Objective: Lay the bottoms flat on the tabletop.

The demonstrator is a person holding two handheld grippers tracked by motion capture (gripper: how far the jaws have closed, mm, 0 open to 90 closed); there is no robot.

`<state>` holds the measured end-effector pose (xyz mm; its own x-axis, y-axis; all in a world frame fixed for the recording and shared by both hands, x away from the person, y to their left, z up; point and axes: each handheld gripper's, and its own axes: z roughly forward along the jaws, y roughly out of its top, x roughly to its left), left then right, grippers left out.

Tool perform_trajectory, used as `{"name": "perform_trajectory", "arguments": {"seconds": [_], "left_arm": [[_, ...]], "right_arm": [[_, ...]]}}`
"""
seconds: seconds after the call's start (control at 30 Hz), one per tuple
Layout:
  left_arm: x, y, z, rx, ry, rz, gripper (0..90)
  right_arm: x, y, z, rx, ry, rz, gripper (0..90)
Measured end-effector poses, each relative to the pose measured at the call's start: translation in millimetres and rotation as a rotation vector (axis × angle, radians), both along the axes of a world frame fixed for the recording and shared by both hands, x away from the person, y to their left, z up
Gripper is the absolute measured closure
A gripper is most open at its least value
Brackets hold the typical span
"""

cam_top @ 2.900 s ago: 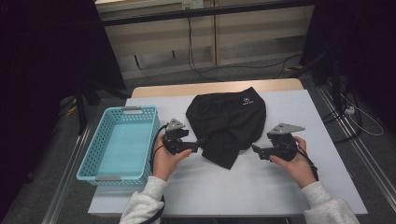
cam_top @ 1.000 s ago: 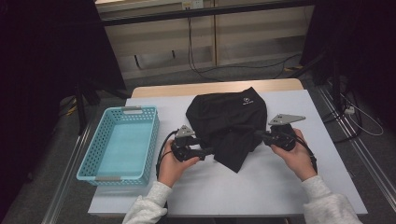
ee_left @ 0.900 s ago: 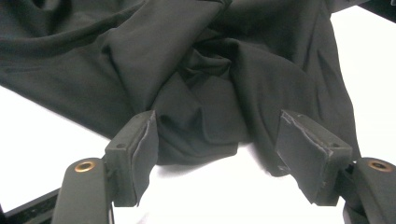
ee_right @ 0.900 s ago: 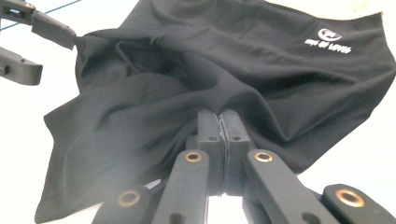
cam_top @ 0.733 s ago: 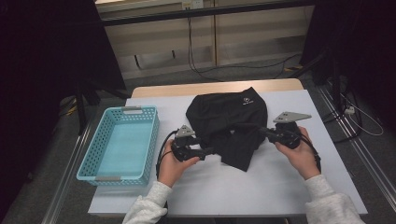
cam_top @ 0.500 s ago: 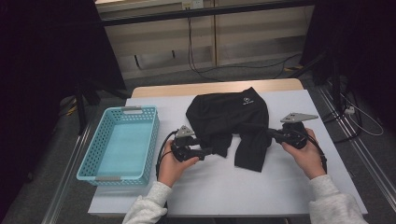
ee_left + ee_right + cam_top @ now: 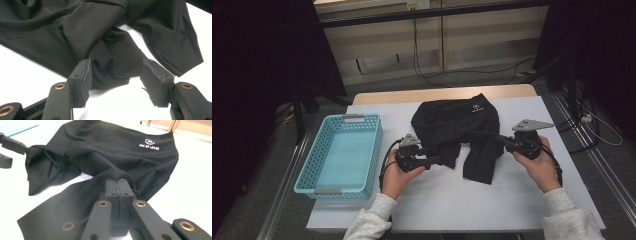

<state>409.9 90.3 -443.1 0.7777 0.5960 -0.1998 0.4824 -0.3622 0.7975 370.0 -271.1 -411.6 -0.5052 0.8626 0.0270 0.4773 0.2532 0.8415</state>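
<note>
**Garment spread between two tongs on white tabletop**

Sleeves in pale knit enter from the near edge of the high view. Left tongs (image 7: 443, 160) have just been closing; jaws stand part open, a fold of the black garment (image 7: 457, 125) between them, pads not yet pressing on it in the left gripper view. Right tongs (image 7: 501, 140) clamped shut on a fold of the same garment, cloth pinched between the pads in the right gripper view. One garment leg hangs flat toward the near side, between the two hands; the bulk lies bunched at tabletop centre, white printed logo (image 7: 475, 106) at its far edge.

Tabletop (image 7: 447, 200): white, matte, bare in front of the hands; far strip shows tan wood. Blue perforated basket (image 7: 317, 165) sits at the left edge, just beside the left hand, apart from the garment.

Beyond the tabletop: grey floor with a black cable (image 7: 422, 65) trailing across, pale wood panelling at the back, dark drapes both sides. Metal rail runs along the floor at right.
</note>
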Motion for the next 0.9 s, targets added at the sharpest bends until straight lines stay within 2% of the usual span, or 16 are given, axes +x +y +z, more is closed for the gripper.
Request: {"name": "perform_trajectory", "arguments": {"seconds": [0.2,0.3,0.37,0.43,0.47,0.5,0.53,0.6,0.63,0.67,0.73,0.9], "left_arm": [[4.8,1.9,-1.9,-0.009,-0.017,0.047,43.4],[7.3,0.2,-5.8,0.013,-0.016,0.048,44.6],[8.8,-1.6,-8.7,0.029,-0.010,0.051,48.1],[9.8,-4.5,-11.1,0.040,0.023,0.045,57.0],[9.6,-6.8,-12.6,0.055,0.022,0.060,59.6],[10.4,-7.4,-13.6,0.065,0.042,0.040,63.6],[10.5,-8.9,-14.8,0.080,0.054,0.041,71.4],[11.5,-9.5,-16.2,0.098,0.064,0.045,80.8],[11.6,-9.9,-15.9,0.082,0.079,0.060,84.3],[12.3,-9.1,-15.2,0.083,0.078,0.062,88.2],[13.7,-4.8,-9.2,0.068,0.071,0.075,88.9],[16.5,12.6,10.7,0.006,0.027,0.135,89.2]], "right_arm": [[-1.4,-3.9,4.0,0.022,-0.028,-0.030,89.6],[-2.1,-4.5,5.4,0.026,-0.042,-0.043,89.6],[-2.6,-2.6,6.1,0.014,-0.055,-0.030,88.9],[-2.6,4.1,4.0,-0.022,-0.032,0.016,88.5],[-2.5,8.6,1.7,-0.046,-0.021,0.031,88.7],[-2.1,13.1,-1.0,-0.066,-0.015,0.043,88.9],[-1.4,16.7,-3.4,-0.074,-0.006,0.052,89.0],[0.4,22.0,-8.4,-0.069,0.009,0.061,89.3],[1.2,23.9,-10.5,-0.070,0.016,0.064,89.5],[1.8,25.5,-12.1,-0.077,0.021,0.067,89.5],[2.0,27.1,-12.9,-0.080,0.017,0.062,89.6],[2.2,18.8,-0.5,-0.012,-0.038,0.022,89.8]]}}
